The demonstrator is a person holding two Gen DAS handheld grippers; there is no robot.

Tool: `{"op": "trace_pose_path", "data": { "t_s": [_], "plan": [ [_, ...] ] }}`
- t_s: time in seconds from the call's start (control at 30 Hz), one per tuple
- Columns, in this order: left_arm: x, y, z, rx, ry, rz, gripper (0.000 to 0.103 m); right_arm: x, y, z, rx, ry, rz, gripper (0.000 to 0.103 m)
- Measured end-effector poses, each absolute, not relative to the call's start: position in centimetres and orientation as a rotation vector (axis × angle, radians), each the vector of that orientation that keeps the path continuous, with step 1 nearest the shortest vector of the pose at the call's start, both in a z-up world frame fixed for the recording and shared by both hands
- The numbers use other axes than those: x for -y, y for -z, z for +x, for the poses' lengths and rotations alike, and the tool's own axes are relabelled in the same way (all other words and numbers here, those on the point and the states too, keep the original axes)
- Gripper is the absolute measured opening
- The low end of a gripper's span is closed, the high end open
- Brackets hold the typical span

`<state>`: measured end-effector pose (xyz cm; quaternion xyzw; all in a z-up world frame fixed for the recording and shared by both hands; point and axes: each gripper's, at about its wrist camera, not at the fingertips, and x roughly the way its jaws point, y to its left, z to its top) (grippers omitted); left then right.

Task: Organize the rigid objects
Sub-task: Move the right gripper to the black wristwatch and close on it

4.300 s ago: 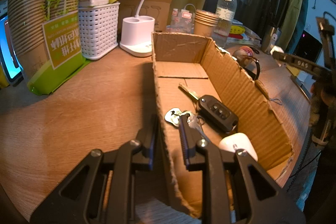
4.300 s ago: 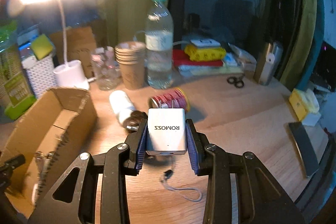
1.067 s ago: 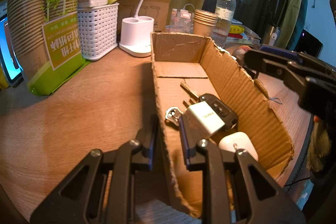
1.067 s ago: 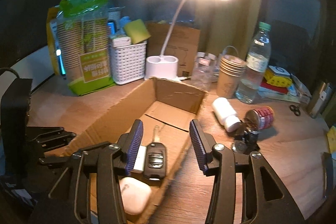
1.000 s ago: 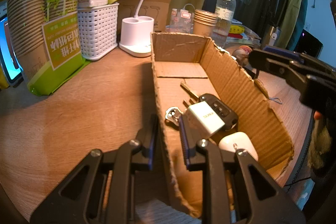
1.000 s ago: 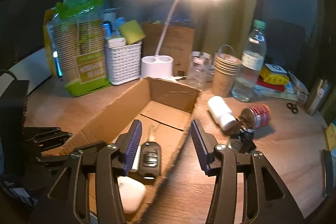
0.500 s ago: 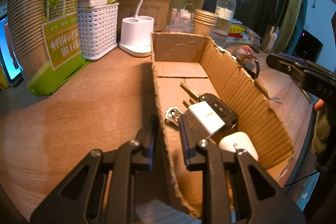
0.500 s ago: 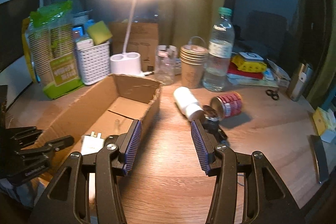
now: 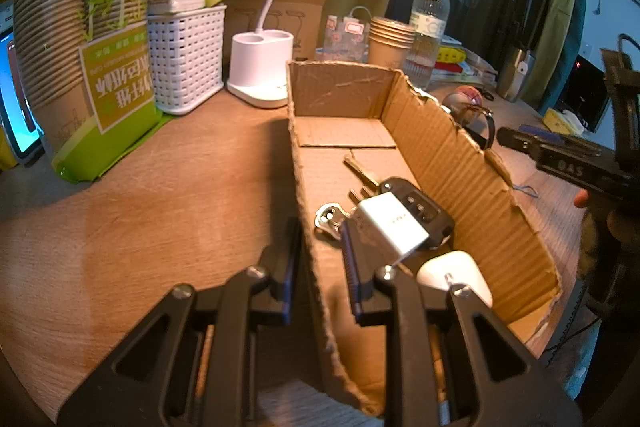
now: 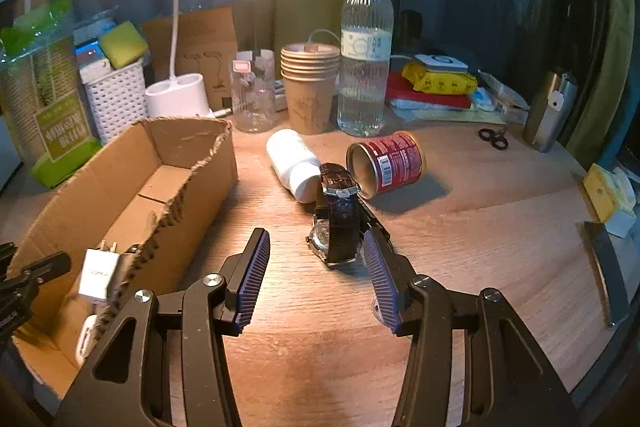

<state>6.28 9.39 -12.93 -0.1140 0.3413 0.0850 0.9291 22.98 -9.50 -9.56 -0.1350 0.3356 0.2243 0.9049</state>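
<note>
An open cardboard box (image 9: 460, 163) holds a white charger (image 9: 390, 223), a black car key (image 9: 420, 207), a key ring (image 9: 330, 219) and a white earbud case (image 9: 456, 273). My left gripper (image 9: 320, 259) is shut on the box's left wall. The box (image 10: 192, 163) and charger (image 10: 98, 275) also show in the right wrist view. My right gripper (image 10: 316, 275) is open and empty above the table, just in front of a black-strapped wristwatch (image 10: 336, 219). A white pill bottle (image 10: 292, 163) and a red can (image 10: 388, 163) lie behind the watch.
Along the back stand a desk lamp base (image 10: 176, 99), white basket (image 10: 114, 95), paper cup stack (image 10: 308, 79), clear jar (image 10: 252, 91) and water bottle (image 10: 366, 47). A bag of cups (image 9: 80, 39) stands left. Scissors (image 10: 494, 138), a metal flask (image 10: 550, 111) and a flat dark tool (image 10: 602, 275) lie right.
My right gripper let go of the white charger in the box, pulled out and swung right over the table towards the watch. My left gripper has kept hold of the box wall.
</note>
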Motion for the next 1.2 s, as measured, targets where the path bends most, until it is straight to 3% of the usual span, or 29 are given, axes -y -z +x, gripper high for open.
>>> {"op": "trace_pose_path", "data": {
  "t_s": [0.33, 0.4, 0.43, 0.53, 1.2],
  "plan": [
    [-9.4, 12.9, 6.3, -0.699, -0.174, -0.234, 0.022, 8.8, 11.3, 26.2, -0.722, -0.41, -0.298, 0.052],
    [-9.4, 12.9, 6.3, -0.699, -0.174, -0.234, 0.022, 8.7, 11.7, 26.6, -0.734, -0.406, -0.307, 0.044],
    [-9.4, 12.9, 6.3, -0.699, -0.174, -0.234, 0.022, 8.7, 11.8, 26.6, -0.739, -0.407, -0.31, 0.033],
    [-9.4, 12.9, 6.3, -0.699, -0.174, -0.234, 0.022, 8.7, 12.0, 26.3, -0.737, -0.411, -0.315, 0.022],
    [-9.4, 12.9, 6.3, -0.699, -0.174, -0.234, 0.022, 9.6, 11.6, 20.3, -0.755, -0.475, -0.345, 0.026]
  ]
}}
